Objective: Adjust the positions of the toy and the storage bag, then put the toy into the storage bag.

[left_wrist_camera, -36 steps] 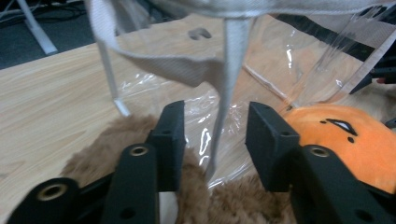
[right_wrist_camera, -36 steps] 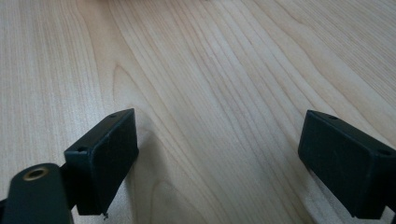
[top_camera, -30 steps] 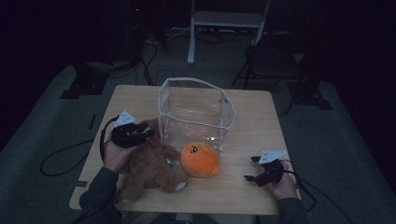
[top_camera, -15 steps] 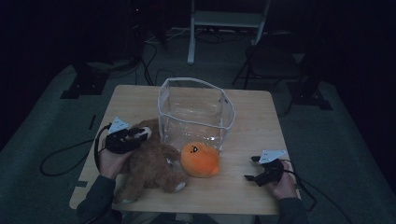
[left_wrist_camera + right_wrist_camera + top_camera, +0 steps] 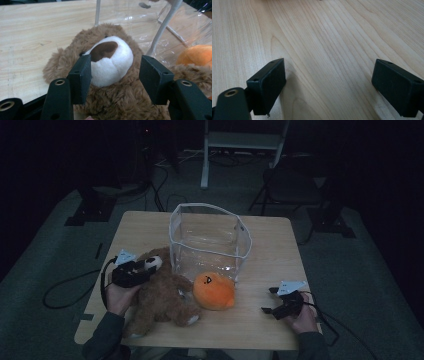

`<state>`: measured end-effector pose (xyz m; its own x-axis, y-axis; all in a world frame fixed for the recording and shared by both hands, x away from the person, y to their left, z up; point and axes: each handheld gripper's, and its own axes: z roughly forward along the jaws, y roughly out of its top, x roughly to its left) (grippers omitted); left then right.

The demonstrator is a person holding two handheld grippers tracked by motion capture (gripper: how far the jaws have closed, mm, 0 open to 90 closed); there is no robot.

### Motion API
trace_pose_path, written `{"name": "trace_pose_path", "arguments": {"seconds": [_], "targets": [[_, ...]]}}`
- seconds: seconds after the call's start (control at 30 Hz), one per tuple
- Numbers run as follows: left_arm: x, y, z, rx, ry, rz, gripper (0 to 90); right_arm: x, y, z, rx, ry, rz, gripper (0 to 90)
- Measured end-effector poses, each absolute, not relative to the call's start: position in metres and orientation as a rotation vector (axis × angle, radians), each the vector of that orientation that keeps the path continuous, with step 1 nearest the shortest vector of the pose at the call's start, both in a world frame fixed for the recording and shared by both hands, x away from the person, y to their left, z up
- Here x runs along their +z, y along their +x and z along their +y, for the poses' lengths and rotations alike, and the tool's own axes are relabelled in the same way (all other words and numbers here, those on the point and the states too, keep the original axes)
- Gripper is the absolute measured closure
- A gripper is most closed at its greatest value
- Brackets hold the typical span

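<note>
Reaching for the teddy bear (image 5: 160, 292) looks like the step in hand. In the high view the bear lies on its back at the near left of the tabletop (image 5: 270, 250), its head toward the clear plastic bin (image 5: 207, 240) and its side against an orange plush toy (image 5: 214, 291) that rests just in front of the bin. The left claw (image 5: 145, 268) sits at the bear's head, held from below by the person's left hand. The right claw (image 5: 270, 300) rests at the near right of the tabletop, well apart from both toys.

In the left gripper view the left claw's jaws have just been opening and stand about half spread on either side of the bear's white muzzle (image 5: 112, 60); the left pad lies against the muzzle's edge, the right pad stands clear, so nothing is gripped yet. The bin's white-edged corner (image 5: 162, 27) rises just behind the head.

In the right gripper view the right claw's jaws stand wide over bare wood, with nothing between them.

The next move, as I judge it, calls for closing the left jaws on the head, then lifting the bear over the bin's rim.
</note>
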<state>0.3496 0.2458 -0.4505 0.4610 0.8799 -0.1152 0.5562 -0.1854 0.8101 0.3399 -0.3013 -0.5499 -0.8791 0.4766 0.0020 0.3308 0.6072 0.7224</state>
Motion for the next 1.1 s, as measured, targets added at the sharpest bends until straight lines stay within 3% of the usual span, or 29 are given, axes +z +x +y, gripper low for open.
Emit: {"name": "trace_pose_path", "arguments": {"seconds": [0.4,0.8,1.1], "targets": [[-0.452,0.350,0.239,0.471,1.859,1.242,38.7,-0.550,0.340,-0.301,1.129,0.673,2.640,11.4],[-0.459,0.354,0.239,0.449,1.834,1.287,40.2,-0.550,0.340,-0.301,1.129,0.674,2.640,11.4],[-0.472,0.370,0.233,0.462,1.857,1.381,28.5,-0.550,0.340,-0.301,1.129,0.675,2.639,11.3]]}}
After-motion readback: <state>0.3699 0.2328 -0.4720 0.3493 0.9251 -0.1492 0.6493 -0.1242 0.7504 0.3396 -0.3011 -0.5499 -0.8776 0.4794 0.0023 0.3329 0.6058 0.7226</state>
